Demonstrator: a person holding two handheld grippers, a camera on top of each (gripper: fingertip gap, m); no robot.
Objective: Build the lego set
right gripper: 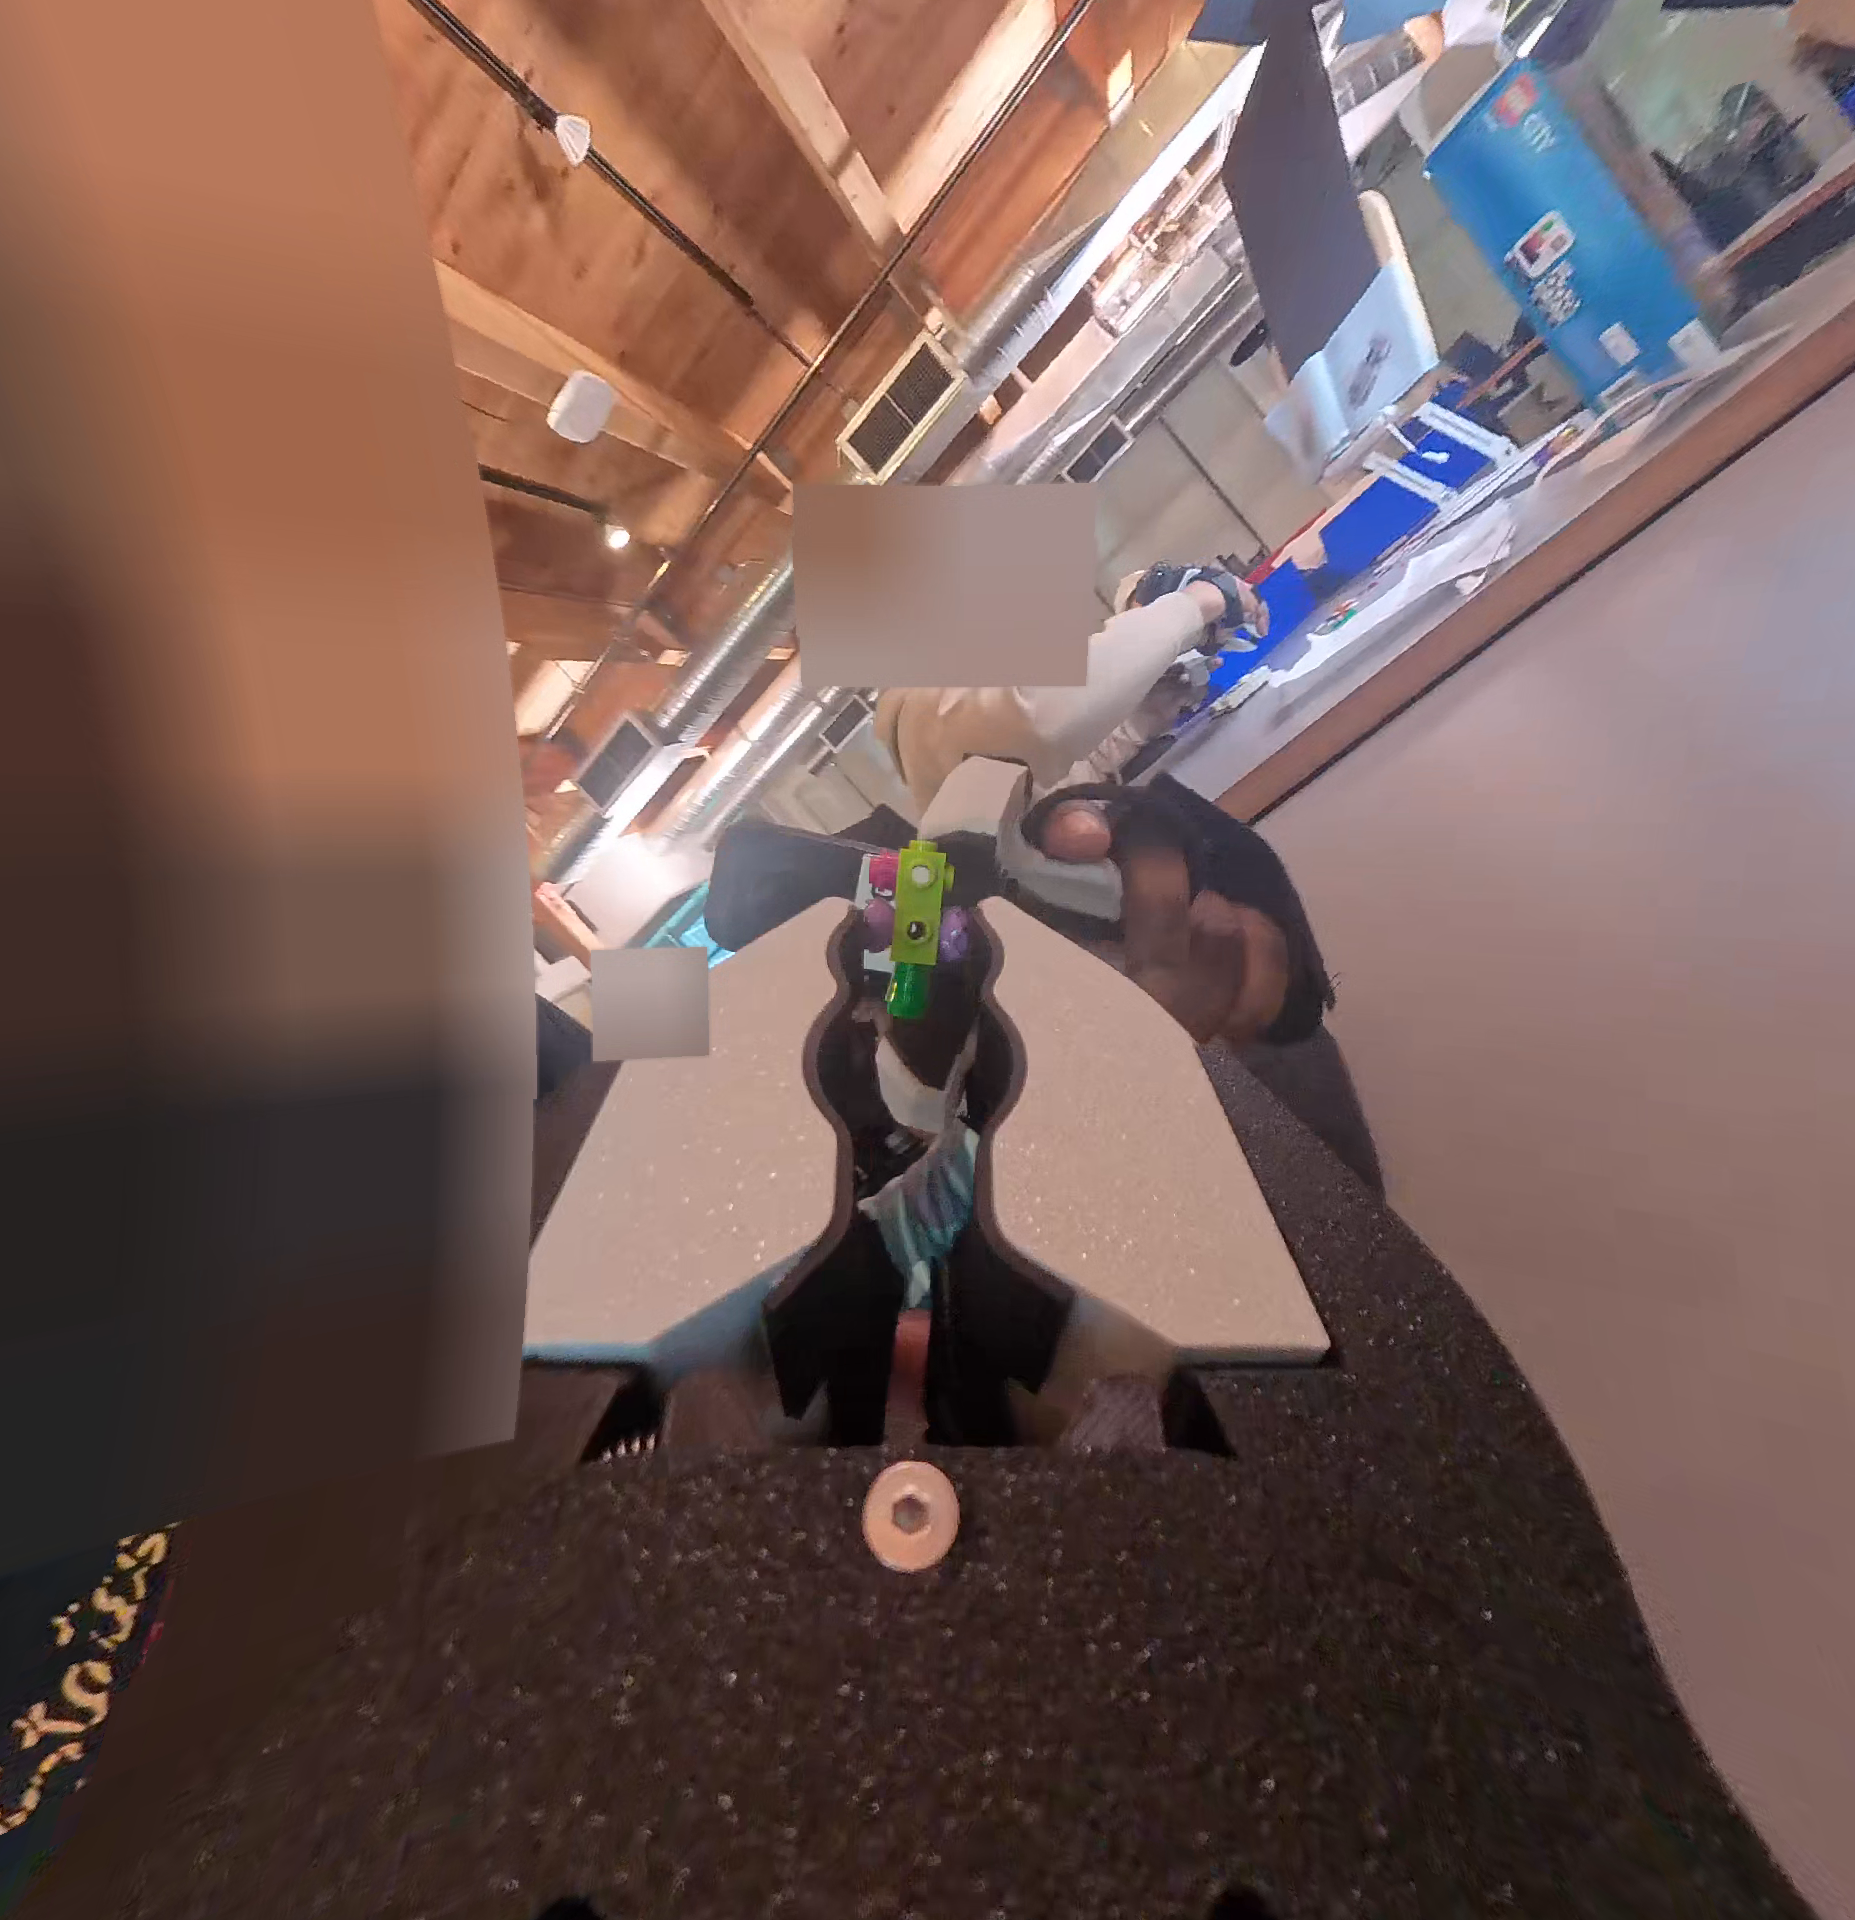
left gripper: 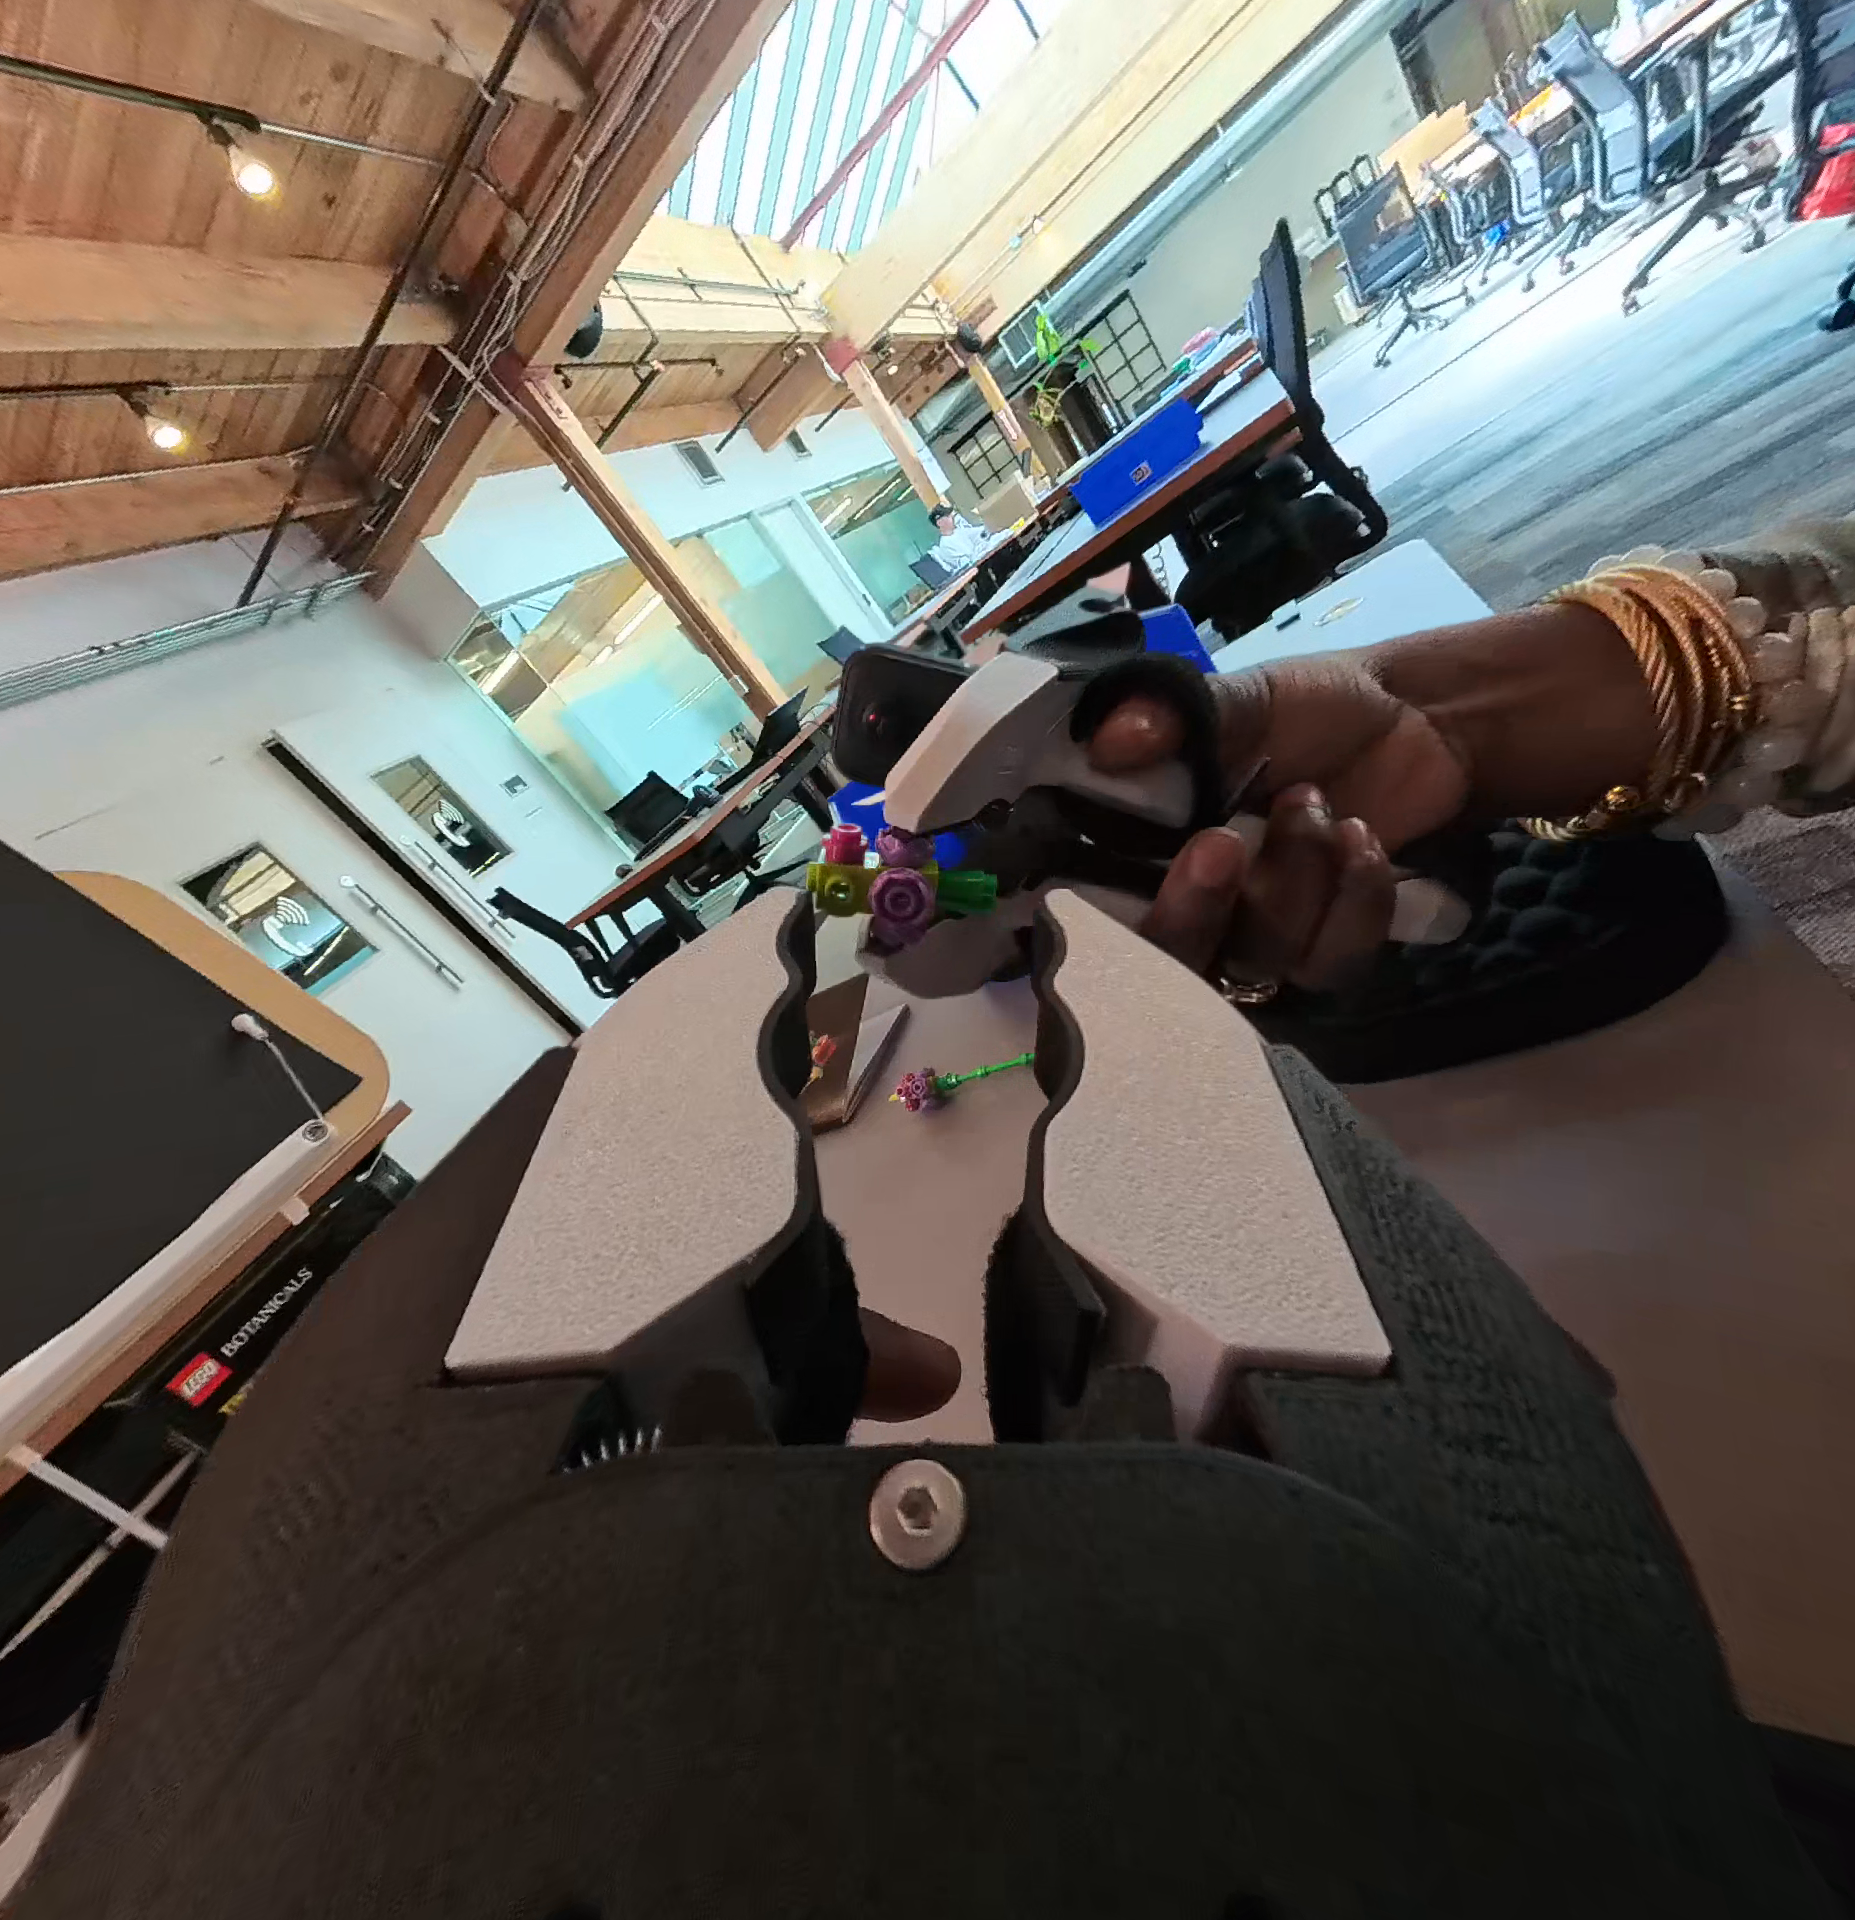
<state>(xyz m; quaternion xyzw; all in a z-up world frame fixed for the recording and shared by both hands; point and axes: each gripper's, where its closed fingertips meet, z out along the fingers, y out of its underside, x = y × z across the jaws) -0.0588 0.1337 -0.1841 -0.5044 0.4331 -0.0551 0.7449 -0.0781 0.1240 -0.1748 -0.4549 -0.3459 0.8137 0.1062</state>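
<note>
In the left wrist view the left claw (left gripper: pixel 928 925) fills the lower middle of the frame, its two grey fingers (left gripper: pixel 684 1122) parted with a clear gap between the tips and nothing pinched there. Just past those tips, at frame centre, the right claw (left gripper: pixel 907 894) comes in from the right, held by a hand (left gripper: pixel 1318 790) whose wrist, with gold bangles (left gripper: pixel 1671 686), runs off toward the right edge. That claw is closed on a small flower cluster (left gripper: pixel 892 883): purple blooms, a lime brick and a green stub. The cluster's long axis lies roughly left to right here, lime end to the left, green stub to the right.

Through the gap, lower in the frame, a second flower (left gripper: pixel 954 1081) lies flat on the grey counter (left gripper: pixel 1525 1195), purple head at the left, green stem slanting up to the right. A booklet (left gripper: pixel 850 1060) lies just left of it.

In the right wrist view the right claw (right gripper: pixel 912 940) points up the frame, tips pressed on the cluster (right gripper: pixel 918 914); the lime brick stands upright with the green stub below it. Beyond, the left claw (right gripper: pixel 944 842) faces back, a thumb (right gripper: pixel 1074 831) on its grip to the right of centre.
</note>
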